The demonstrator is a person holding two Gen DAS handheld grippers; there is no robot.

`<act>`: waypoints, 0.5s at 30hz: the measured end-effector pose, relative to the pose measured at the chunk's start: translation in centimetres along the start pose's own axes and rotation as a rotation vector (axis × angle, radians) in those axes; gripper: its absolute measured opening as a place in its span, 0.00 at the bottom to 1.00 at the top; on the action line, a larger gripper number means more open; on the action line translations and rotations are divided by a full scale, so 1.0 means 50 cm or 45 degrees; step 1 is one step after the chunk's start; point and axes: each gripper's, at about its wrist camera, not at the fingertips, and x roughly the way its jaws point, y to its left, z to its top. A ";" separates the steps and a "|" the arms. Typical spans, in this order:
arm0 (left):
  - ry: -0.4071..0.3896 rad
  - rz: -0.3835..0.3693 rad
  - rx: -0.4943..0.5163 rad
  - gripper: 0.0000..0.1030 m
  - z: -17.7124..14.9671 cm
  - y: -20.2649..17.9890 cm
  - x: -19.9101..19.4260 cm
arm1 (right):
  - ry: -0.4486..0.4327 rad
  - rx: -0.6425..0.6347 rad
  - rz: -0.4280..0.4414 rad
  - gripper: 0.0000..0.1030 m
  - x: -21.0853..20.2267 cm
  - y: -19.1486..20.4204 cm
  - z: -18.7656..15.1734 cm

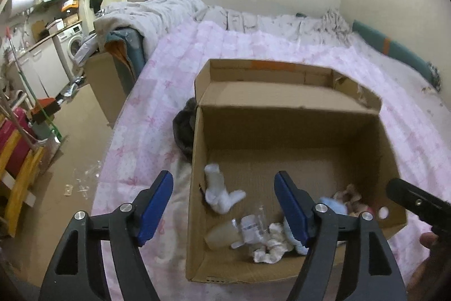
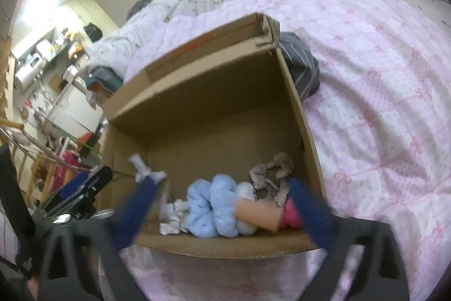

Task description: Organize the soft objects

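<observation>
An open cardboard box (image 1: 282, 126) sits on the pink bed; it also shows in the right wrist view (image 2: 214, 103). Inside lie a white sock (image 1: 220, 193), a clear plastic bag (image 1: 248, 227), a crumpled white cloth (image 1: 270, 247), a light blue fluffy scrunchie (image 2: 211, 205), a beige scrunchie (image 2: 270, 174) and a peach roll with a pink end (image 2: 262, 213). My left gripper (image 1: 222, 208) is open and empty above the box's near left corner. My right gripper (image 2: 222, 213) is open and empty over the box's near edge, blurred by motion.
A dark striped garment (image 2: 301, 66) lies on the pink quilt (image 2: 380, 103) beside the box. A dark cloth (image 1: 184, 129) lies at the box's left side. Rumpled bedding (image 1: 157, 10) lies at the bed's far end. Kitchen clutter and a washing machine (image 1: 73, 47) stand far left.
</observation>
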 end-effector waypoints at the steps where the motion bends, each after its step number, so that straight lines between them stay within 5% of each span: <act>1: 0.013 -0.008 -0.012 0.70 0.005 0.003 -0.006 | -0.022 -0.006 -0.002 1.00 -0.006 0.004 0.002; 7: -0.029 0.012 -0.078 0.71 0.019 0.028 -0.060 | -0.140 -0.034 -0.039 1.00 -0.054 0.019 0.009; 11: -0.060 0.009 -0.112 0.87 0.019 0.038 -0.109 | -0.184 -0.077 -0.072 1.00 -0.094 0.039 0.003; 15: -0.070 -0.030 -0.106 0.90 0.005 0.053 -0.156 | -0.224 -0.073 -0.081 1.00 -0.135 0.057 -0.022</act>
